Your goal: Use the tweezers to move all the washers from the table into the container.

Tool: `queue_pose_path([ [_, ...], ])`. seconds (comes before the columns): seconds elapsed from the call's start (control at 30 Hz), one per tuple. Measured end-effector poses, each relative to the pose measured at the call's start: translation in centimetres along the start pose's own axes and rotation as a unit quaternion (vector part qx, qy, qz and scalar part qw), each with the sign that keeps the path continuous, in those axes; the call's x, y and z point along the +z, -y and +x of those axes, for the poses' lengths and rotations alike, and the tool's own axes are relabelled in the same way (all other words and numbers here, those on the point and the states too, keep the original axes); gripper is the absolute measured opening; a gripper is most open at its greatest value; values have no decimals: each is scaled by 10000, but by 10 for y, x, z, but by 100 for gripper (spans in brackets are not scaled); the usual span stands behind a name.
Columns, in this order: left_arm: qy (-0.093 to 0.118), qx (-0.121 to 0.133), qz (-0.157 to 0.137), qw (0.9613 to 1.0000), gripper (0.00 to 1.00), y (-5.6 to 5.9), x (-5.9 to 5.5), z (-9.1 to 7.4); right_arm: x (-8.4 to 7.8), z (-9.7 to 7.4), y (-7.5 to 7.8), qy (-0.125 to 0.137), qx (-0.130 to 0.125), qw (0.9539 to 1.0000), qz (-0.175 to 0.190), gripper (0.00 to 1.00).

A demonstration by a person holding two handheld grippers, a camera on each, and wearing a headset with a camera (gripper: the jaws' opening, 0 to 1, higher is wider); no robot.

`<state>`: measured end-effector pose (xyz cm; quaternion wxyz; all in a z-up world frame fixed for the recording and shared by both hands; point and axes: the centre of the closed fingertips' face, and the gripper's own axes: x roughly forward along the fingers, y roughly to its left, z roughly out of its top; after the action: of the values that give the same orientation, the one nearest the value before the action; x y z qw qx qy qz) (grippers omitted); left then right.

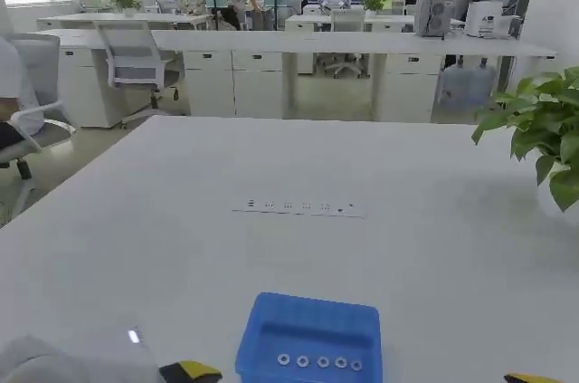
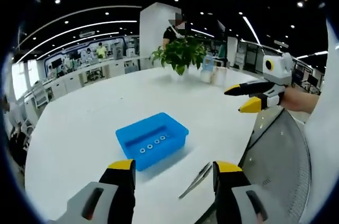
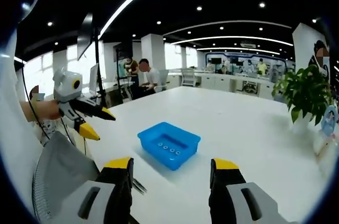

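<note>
- Washers (image 1: 321, 362) need the tweezers (image 2: 196, 180), and those are the nearest thing to you. They lie flat on the table (image 1: 181, 220), close to its near edge and just ahead of your left gripper (image 2: 175, 166), with neither tool holding them.
- Your left gripper has its jaws spread wide with nothing between them. Your right gripper (image 3: 172, 163) is spread the same way and is also empty.
- The first risk is here. The tweezers are thin and lie flat, so a wide jaw closing from above may push them sideways instead of gripping them. This close to the edge, a push toward you could send them off the table.
- Just past the tweezers stands the blue container (image 1: 312, 303). Five washers lie in a row on its floor, by the wall nearest you. Every washer I can make out is in there, so I judge the job all but done.
- The container looks light. If a jaw or a tweezer tip catches its rim, it could slide or tip, and the spilled washers would likely roll.
- Farther out are the socket strip (image 1: 298, 207), set into the table, and the plant (image 1: 543, 129) on your right. Both are well apart from the work, though a rolling washer could end up there.
</note>
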<state>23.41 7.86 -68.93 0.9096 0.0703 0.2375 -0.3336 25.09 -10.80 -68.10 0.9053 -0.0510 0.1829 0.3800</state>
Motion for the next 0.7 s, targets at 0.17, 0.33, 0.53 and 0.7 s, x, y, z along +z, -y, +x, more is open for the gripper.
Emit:
queue_pose_path([
  [0.17, 536, 514, -255, 9969, 68, -21, 15, -17, 3, -9, 10, -18, -243, 9996, -116, 68],
  [0.33, 908, 812, -442, 9916, 78, -32, 26, -28, 9, -12, 15, 119, -348, 9993, 20, 74],
  [0.53, 1106, 880, -515, 9886, 85, -28, 30, -28, 19, -15, 15, 378, -465, 9982, -68, 73],
  [0.7, 1431, 987, -789, 9816, 95, -25, 40, -32, 16, -15, 13, 315, -501, 9982, -63, 84],
])
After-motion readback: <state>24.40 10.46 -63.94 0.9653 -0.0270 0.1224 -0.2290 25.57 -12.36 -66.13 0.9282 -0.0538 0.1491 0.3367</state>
